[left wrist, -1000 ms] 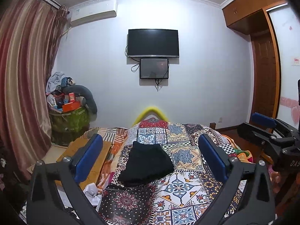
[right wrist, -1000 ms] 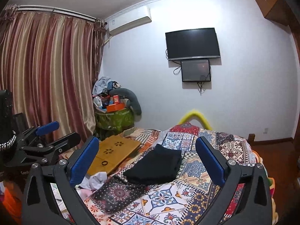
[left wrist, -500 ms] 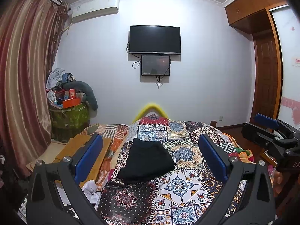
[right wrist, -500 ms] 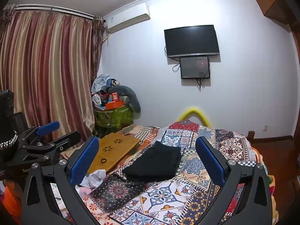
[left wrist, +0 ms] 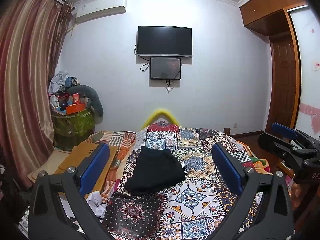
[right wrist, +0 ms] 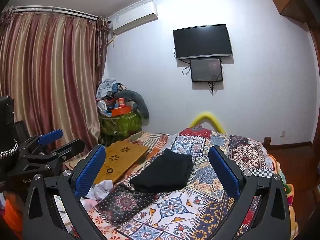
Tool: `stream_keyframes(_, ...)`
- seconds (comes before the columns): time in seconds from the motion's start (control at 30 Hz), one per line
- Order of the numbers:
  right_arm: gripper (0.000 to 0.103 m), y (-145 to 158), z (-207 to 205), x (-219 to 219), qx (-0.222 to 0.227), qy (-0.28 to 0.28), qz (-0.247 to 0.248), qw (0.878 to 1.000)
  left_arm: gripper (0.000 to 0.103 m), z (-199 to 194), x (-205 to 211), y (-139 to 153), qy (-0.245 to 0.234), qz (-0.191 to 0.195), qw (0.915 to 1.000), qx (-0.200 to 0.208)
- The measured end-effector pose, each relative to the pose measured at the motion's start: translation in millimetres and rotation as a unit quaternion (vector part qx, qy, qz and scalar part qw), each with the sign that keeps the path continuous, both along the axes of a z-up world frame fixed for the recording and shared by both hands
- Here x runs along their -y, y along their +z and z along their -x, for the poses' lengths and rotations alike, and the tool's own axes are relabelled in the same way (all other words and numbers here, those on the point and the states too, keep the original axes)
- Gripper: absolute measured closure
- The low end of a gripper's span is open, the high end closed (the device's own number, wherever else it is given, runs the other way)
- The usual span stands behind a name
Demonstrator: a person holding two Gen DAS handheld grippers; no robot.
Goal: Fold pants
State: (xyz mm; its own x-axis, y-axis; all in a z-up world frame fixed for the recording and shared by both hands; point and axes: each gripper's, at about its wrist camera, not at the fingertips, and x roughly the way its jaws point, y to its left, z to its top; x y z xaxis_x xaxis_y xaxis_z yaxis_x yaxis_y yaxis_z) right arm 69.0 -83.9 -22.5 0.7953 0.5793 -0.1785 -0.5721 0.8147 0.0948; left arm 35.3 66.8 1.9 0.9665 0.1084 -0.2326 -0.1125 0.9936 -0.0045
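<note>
We hold both grippers up over the near end of the bed, neither touching anything. left gripper: blue pads spread wide, nothing between them. right gripper: same, released and empty. Each one shows at the edge of the other's view.

Bed surface: patchwork quilt, busy tile pattern, lying fairly flat. Crumpled white cloth or paper at the quilt's left edge, can't tell which, the fisheye smears it there.

The black pants lie folded into a compact stack mid-bed, on the quilt, ahead of both grippers and well apart from them.

Left of the pants, a yellow wooden board with flower cut-outs lies alongside the quilt. Behind that, a green bin piled with clutter, with a grey bolster draped over it.

Past the far end of the bed a yellow curved rail sticks up.

Far wall: white, with a TV mounted, a smaller screen right under it, cables hanging. AC unit at top left, striped curtains on the left wall, wooden wardrobe on the right.
</note>
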Motion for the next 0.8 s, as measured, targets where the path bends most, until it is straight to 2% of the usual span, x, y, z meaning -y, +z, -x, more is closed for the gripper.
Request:
stream_keyframes(0.4,0.001,-2.1,0.0,0.6,-0.005,-0.001,-0.003,1.0,0.0,-0.3,5.5,-0.1,-0.005,-0.011,0.9999,0.003)
stream_keyframes(0.8,0.001,-1.9,0.7,0.8,-0.003,-0.007,-0.004,1.0,0.0,-1.4,4.7,-0.6,-0.016,-0.005,0.9998,-0.005)
